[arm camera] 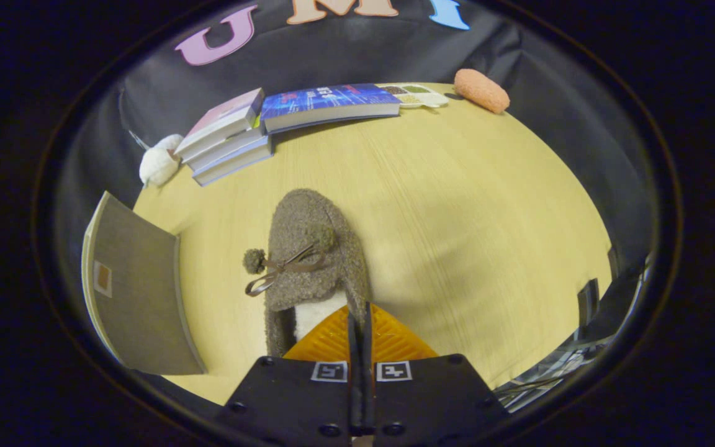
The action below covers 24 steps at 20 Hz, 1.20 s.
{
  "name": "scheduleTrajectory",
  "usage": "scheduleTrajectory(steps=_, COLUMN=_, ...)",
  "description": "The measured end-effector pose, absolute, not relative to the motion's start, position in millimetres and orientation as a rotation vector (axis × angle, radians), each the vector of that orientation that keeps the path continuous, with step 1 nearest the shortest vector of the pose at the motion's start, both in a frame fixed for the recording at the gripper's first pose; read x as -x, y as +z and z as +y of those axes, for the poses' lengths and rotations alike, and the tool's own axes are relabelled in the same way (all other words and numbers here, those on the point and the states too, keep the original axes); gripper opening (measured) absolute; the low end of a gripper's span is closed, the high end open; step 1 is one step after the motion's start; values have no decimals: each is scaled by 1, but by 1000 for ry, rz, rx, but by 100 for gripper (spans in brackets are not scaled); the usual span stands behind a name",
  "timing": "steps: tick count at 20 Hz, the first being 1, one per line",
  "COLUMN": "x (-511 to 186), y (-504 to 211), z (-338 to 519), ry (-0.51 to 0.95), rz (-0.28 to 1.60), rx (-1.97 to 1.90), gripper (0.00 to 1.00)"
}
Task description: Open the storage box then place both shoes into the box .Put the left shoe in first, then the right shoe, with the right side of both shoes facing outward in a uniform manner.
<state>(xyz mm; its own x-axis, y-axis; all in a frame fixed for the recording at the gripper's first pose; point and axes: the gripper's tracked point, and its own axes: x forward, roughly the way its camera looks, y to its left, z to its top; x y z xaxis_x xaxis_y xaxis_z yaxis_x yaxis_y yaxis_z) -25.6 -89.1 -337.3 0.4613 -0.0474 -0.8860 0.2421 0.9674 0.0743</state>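
Observation:
A brown fuzzy shoe (308, 248) with a ribbon bow, two pompoms and a white lining points away from me over the wooden table (469, 205). My gripper (360, 310) is shut, and its fingers pinch the right rim of the shoe's opening at the heel end. To the left of the shoe stands the grey storage box (140, 292), showing one flat grey face with a small label. I cannot tell whether the box is open.
At the table's far side lie a stack of books (227, 133), a large blue book (329, 102), a small divided tray (416, 94) and an orange oval sponge (481, 90). A white fluffy object (159, 162) sits at the far left corner. Dark equipment (593, 310) stands off the table's right edge.

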Motion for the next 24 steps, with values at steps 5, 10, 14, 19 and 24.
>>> scheduleTrajectory(steps=5, x=12, y=-296, z=-65, ry=-156, rz=1017, rx=-330, gripper=3)
scheduleTrajectory(steps=10, x=-7, y=-229, z=-16, ry=-83, rz=917, rx=-402, gripper=3)
scheduleTrajectory(steps=14, x=-15, y=-182, z=41, ry=2, rz=866, rx=-441, gripper=3)
scheduleTrajectory(steps=19, x=-3, y=-153, z=120, ry=106, rz=861, rx=-495, gripper=3)
scheduleTrajectory(steps=24, x=16, y=-168, z=174, ry=154, rz=912, rx=-482, gripper=3)
